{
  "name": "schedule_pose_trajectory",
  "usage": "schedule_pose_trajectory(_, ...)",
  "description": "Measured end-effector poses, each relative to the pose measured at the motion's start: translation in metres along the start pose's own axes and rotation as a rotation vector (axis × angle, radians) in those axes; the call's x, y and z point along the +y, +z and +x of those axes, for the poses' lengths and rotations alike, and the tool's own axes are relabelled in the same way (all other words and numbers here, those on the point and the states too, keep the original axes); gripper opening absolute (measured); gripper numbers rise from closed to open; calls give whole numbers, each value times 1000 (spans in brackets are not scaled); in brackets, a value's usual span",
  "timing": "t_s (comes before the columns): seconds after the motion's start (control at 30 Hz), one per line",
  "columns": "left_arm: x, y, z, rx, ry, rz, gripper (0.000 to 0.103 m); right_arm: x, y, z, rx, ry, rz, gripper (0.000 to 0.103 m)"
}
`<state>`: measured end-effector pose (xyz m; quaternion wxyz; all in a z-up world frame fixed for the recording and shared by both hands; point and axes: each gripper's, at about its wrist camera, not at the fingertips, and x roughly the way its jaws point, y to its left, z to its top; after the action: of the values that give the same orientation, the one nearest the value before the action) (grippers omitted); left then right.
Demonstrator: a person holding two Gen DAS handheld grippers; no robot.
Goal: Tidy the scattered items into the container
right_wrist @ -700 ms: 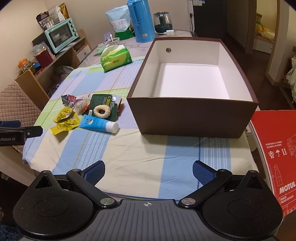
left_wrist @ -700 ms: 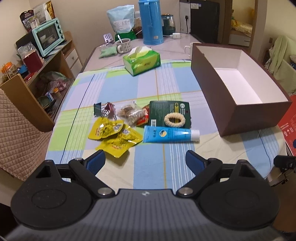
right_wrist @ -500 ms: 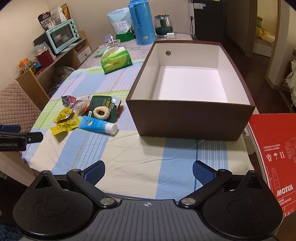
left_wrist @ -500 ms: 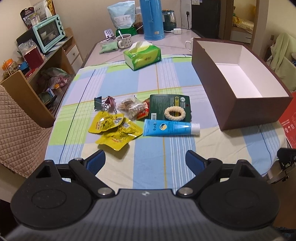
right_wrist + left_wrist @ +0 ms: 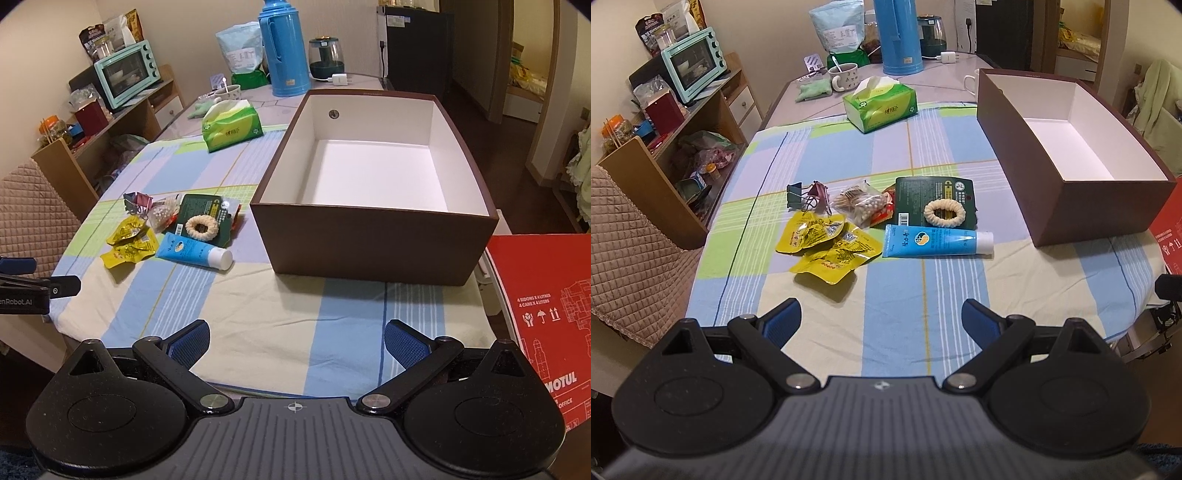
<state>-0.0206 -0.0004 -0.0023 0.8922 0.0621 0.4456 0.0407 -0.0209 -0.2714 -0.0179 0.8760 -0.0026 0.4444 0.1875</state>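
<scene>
Checked cloth covers my counter [image 5: 923, 310], with the blue tube [image 5: 934, 242], yellow packets [image 5: 827, 245] and binder clips [image 5: 807, 195] clustered left of the empty brown box [image 5: 373, 240]. My left gripper [image 5: 881, 317] and right gripper [image 5: 295, 339] hover with fingers spread wide, holding nothing.

L gripper [image 5: 881, 314] & R gripper [image 5: 297, 336]: jaws wide, apparently empty.

Box [image 5: 1097, 206] right on table [image 5: 894, 310]. Left of it: tube [image 5: 934, 242] nearest, ring [image 5: 944, 215] on card [image 5: 934, 192] behind, pouches [image 5: 827, 245] further left. Tissue pack [image 5: 881, 105] far behind.
</scene>
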Motion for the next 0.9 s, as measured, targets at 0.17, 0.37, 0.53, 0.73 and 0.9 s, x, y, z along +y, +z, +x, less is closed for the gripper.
schedule_pose_trajectory(0.17, -4, 2, -3, 5, 9, -3, 92, -3, -3, -2, 0, -2, 10, 103)
schedule_pose_trajectory(0.37, -8, 1, -6, 1, 15, -9, 92, -4, -4, -6, -6, 0, 8, 103)
schedule_pose_trajectory(0.53, -10, -1, -9, 0, 21, -15, 92, -7, -5, -7, -8, 2, 9, 103)
schedule_pose_trajectory(0.73, -14, -4, -11, -5, 18, -17, 92, -11, -7, -10, -14, 3, 11, 103)
schedule_pose_trajectory(0.9, -18, -4, -13, -12, 15, -20, 92, -14, -6, -13, -24, -2, 11, 103)
